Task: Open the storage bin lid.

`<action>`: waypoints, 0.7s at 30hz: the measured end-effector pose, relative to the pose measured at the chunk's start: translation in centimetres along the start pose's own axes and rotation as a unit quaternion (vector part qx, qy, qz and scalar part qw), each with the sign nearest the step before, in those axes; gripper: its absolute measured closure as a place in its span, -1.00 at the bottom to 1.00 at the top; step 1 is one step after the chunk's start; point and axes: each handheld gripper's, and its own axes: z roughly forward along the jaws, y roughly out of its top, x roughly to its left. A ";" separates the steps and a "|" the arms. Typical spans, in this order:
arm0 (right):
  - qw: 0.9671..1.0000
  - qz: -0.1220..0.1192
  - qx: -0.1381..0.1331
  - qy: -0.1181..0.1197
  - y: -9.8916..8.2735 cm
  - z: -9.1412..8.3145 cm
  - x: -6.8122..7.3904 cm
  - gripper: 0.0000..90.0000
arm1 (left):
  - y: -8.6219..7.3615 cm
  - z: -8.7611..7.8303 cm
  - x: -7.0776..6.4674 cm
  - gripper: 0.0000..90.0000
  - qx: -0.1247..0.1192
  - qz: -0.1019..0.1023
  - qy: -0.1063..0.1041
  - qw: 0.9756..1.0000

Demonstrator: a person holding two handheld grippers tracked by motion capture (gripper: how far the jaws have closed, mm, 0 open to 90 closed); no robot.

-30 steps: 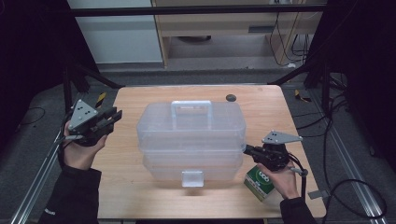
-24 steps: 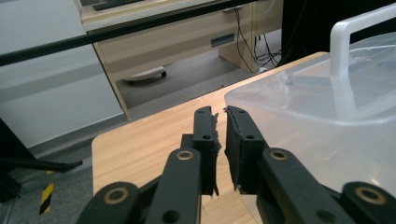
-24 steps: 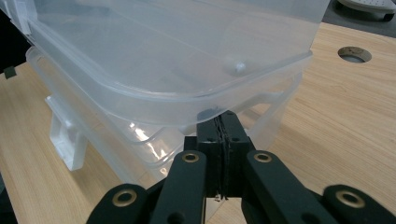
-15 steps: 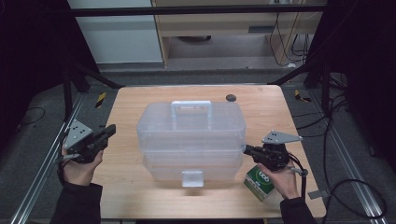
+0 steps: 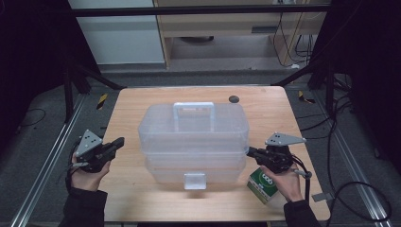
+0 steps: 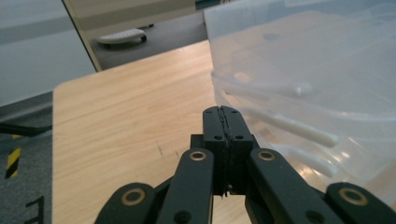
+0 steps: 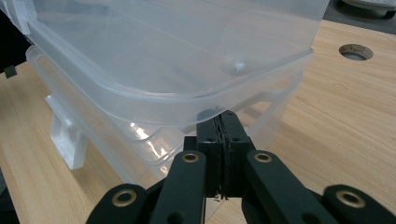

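A clear plastic storage box [image 5: 194, 127] with a top handle [image 5: 193, 109] and a front latch [image 5: 195, 180] stands in the middle of the wooden table [image 5: 127, 194]. My left gripper [image 5: 120, 141] hovers at the table's left edge, shut with nothing between its jaws, a short way from the box's left end [image 6: 303, 70]. Its own view shows the closed tips [image 6: 222, 112] over bare wood. My right gripper [image 5: 249, 151] is shut and empty at the box's right end. Its tips [image 7: 218, 116] sit just under the lid's rim [image 7: 163, 100]; whether they touch it is unclear.
A green and white carton [image 5: 262, 183] stands by the right hand near the front edge. A round cable hole [image 5: 233, 99] lies behind the box. Metal rails and cables run along the floor on both sides of the table.
The left hand has come down and toward the near edge, and its jaws have gone from slightly apart to shut. The right hand and the box have stayed put.
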 end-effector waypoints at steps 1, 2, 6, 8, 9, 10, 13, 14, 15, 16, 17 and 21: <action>1.000 0.000 0.000 0.000 0.0 0.0 0.0 0.97 | -0.2 0.2 -0.1 0.99 0.006 0.002 -0.007 1.000; 1.000 0.001 0.000 0.000 0.0 0.0 0.0 0.96 | -0.4 0.4 -0.3 0.99 0.008 0.004 -0.016 1.000; 1.000 0.003 0.000 0.000 0.0 0.0 0.0 0.95 | -0.8 1.1 -0.9 0.99 0.021 0.015 -0.038 0.999; 1.000 0.002 0.000 0.000 0.0 0.0 0.0 0.96 | -0.8 1.3 -1.2 0.99 0.023 0.019 -0.047 0.998; 1.000 0.004 0.001 0.000 0.0 0.0 0.0 0.96 | -0.8 1.4 -1.3 0.99 0.023 0.021 -0.052 0.998; 1.000 0.004 0.001 0.000 0.0 0.0 0.0 0.96 | -0.8 1.4 -1.5 0.99 0.023 0.022 -0.057 0.998; 1.000 0.005 0.002 0.000 -0.1 0.1 0.0 0.98 | -0.7 1.5 -1.9 0.99 0.026 0.027 -0.068 0.997; 1.000 0.004 0.002 0.000 -0.1 0.1 -0.1 0.98 | -0.6 1.5 -2.0 0.99 0.028 0.029 -0.072 0.997; 1.000 0.004 0.002 -0.001 -0.1 0.1 -0.1 0.99 | -0.6 1.5 -2.1 0.99 0.027 0.030 -0.077 0.996; 1.000 0.004 0.001 -0.001 -0.1 0.1 -0.1 0.99 | -0.6 1.6 -2.3 0.99 0.027 0.032 -0.084 0.996; 1.000 0.005 0.001 -0.001 -0.1 0.1 -0.1 0.99 | -0.6 1.6 -2.5 0.99 0.028 0.033 -0.087 0.995; 1.000 0.007 0.001 -0.001 -0.1 0.1 -0.1 1.00 | -0.5 1.8 -3.0 0.99 0.026 0.035 -0.101 0.994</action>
